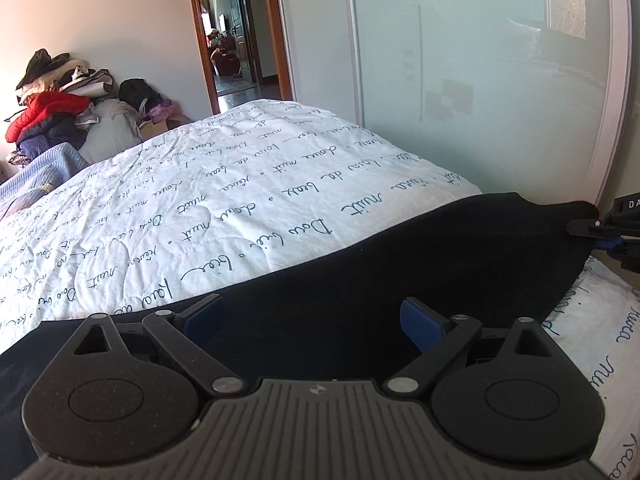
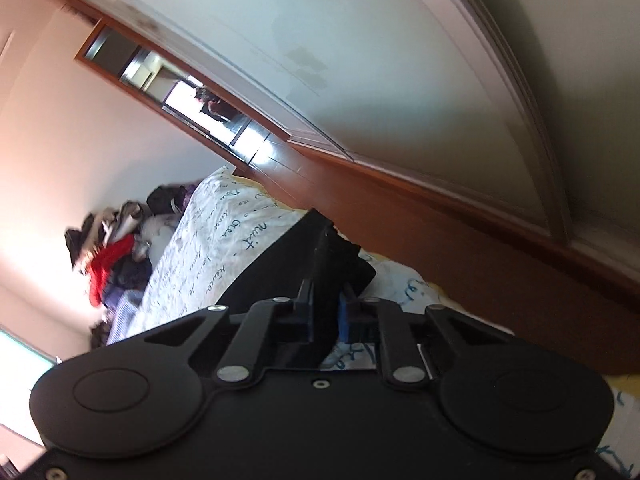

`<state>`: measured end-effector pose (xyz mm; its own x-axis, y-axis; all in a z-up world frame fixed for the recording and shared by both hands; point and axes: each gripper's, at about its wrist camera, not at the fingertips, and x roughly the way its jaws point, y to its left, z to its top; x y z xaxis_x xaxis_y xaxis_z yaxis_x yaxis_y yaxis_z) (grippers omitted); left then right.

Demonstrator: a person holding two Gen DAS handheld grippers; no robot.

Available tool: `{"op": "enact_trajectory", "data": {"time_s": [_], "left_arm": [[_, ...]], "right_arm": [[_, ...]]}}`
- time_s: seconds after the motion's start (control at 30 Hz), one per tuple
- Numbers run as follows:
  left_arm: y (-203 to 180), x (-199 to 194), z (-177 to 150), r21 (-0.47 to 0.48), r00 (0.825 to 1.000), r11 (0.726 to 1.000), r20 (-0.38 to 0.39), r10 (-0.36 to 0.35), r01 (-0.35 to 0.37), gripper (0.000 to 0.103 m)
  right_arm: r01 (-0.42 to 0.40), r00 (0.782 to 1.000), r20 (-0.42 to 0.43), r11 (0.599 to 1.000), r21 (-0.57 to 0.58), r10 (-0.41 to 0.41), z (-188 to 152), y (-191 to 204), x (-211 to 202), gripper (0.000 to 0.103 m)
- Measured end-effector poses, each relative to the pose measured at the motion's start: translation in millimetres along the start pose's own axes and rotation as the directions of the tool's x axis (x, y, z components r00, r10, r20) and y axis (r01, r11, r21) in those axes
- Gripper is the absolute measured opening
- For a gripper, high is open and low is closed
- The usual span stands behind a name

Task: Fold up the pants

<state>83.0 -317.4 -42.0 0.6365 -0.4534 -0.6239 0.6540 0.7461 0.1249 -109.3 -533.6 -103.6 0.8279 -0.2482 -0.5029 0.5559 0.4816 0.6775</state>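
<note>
Black pants (image 1: 440, 248) lie in a broad band across the near edge of the bed. My left gripper (image 1: 314, 314) hovers just over them, open, its blue pads (image 1: 424, 320) wide apart and the cloth below the gap. At the far right the right gripper (image 1: 592, 226) pinches the pants' corner. In the tilted right wrist view, my right gripper (image 2: 326, 316) is shut on a raised fold of the pants (image 2: 280, 272), with cloth standing up between the jaws.
The bed's white quilt (image 1: 240, 200) with blue handwriting stretches ahead. A pile of clothes (image 1: 52, 108) sits at its far left by the wall. A doorway (image 1: 232, 32) and a frosted sliding wardrobe door (image 1: 460, 60) stand beyond the bed.
</note>
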Motion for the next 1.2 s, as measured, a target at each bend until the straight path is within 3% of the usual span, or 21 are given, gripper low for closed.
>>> {"op": "enact_trajectory", "data": {"time_s": [0.1,0.17,0.23,0.3,0.33,0.37,0.4,0.47,0.5,0.63,0.67,0.7,0.73,0.83,0.9,0.93,0.97,1.0,1.03,1.1,1.2], "left_arm": [[7,0,5,-0.023,1.000,1.000,-0.001,-0.016,0.016,0.096],[13,-1,7,-0.058,1.000,0.998,0.008,0.002,-0.002,0.096],[20,0,9,-0.094,0.999,0.995,0.014,0.033,-0.032,0.096],[26,2,10,-0.113,0.998,0.992,0.009,0.057,-0.055,0.096],[28,4,10,-0.115,0.998,0.991,0.002,0.067,-0.067,0.096],[30,6,10,-0.116,0.997,0.990,-0.007,0.076,-0.077,0.096],[30,7,9,-0.114,0.997,0.990,-0.016,0.081,-0.082,0.096],[30,9,8,-0.105,0.997,0.991,-0.024,0.077,-0.079,0.096],[29,10,8,-0.102,0.997,0.992,-0.027,0.075,-0.077,0.096],[25,14,6,-0.093,0.998,0.994,-0.035,0.060,-0.063,0.096],[23,15,6,-0.089,0.998,0.994,-0.036,0.054,-0.057,0.096],[21,17,6,-0.085,0.998,0.995,-0.036,0.050,-0.052,0.096],[20,17,6,-0.080,0.998,0.996,-0.036,0.045,-0.048,0.096],[15,19,7,-0.067,0.999,0.997,-0.031,0.037,-0.039,0.096],[13,20,9,-0.061,0.999,0.998,-0.031,0.032,-0.034,0.096],[12,20,9,-0.062,0.999,0.998,-0.033,0.028,-0.030,0.096],[13,21,10,-0.066,0.999,0.998,-0.034,0.023,-0.026,0.096],[13,21,10,-0.070,0.999,0.997,-0.034,0.023,-0.026,0.096],[14,22,11,-0.074,0.999,0.997,-0.034,0.027,-0.030,0.096],[15,24,11,-0.079,0.999,0.996,-0.038,0.032,-0.035,0.096],[16,27,13,-0.096,0.999,0.995,-0.047,0.020,-0.025,0.096]], "right_arm": [[0.044,0.999,0.042,0.967,-0.250,-0.035,-6,38,-5,0.011],[0.088,0.996,0.067,0.881,-0.465,-0.064,-21,70,-10,0.011],[0.115,0.993,0.082,0.735,-0.668,-0.082,-46,100,-12,0.011],[0.108,0.993,0.070,0.549,-0.829,-0.091,-77,122,-10,0.011],[0.098,0.993,0.059,0.469,-0.878,-0.098,-90,128,-9,0.011],[0.089,0.992,0.050,0.363,-0.928,-0.116,-107,133,-5,0.011],[0.090,0.989,0.053,0.291,-0.952,-0.135,-119,134,-1,0.011],[0.146,0.979,0.118,0.168,-0.975,-0.166,-134,133,9,0.012],[0.171,0.975,0.149,0.128,-0.977,-0.167,-139,134,10,0.013],[0.304,0.942,0.303,-0.019,-0.953,-0.143,-146,138,8,0.061],[0.317,0.939,0.319,-0.040,-0.948,-0.131,-145,137,5,0.065],[0.308,0.941,0.309,-0.026,-0.951,-0.136,-142,137,5,0.066],[0.292,0.946,0.287,0.010,-0.956,-0.148,-136,139,6,0.067],[0.209,0.969,0.176,0.192,-0.959,-0.172,-109,138,4,0.067],[0.122,0.985,0.079,0.297,-0.947,-0.154,-94,135,0,0.044],[0.078,0.990,0.036,0.325,-0.942,-0.133,-92,134,-4,0.018],[0.069,0.992,0.032,0.312,-0.948,-0.124,-94,135,-7,0.016],[0.074,0.991,0.043,0.259,-0.963,-0.125,-100,135,-8,0.014],[0.081,0.990,0.056,0.193,-0.978,-0.129,-107,136,-10,0.009],[0.058,0.996,0.055,0.048,-0.997,-0.072,-128,135,-22,0.009],[0.035,0.999,0.037,-0.060,-0.998,-0.022,-146,132,-33,0.009]]}}
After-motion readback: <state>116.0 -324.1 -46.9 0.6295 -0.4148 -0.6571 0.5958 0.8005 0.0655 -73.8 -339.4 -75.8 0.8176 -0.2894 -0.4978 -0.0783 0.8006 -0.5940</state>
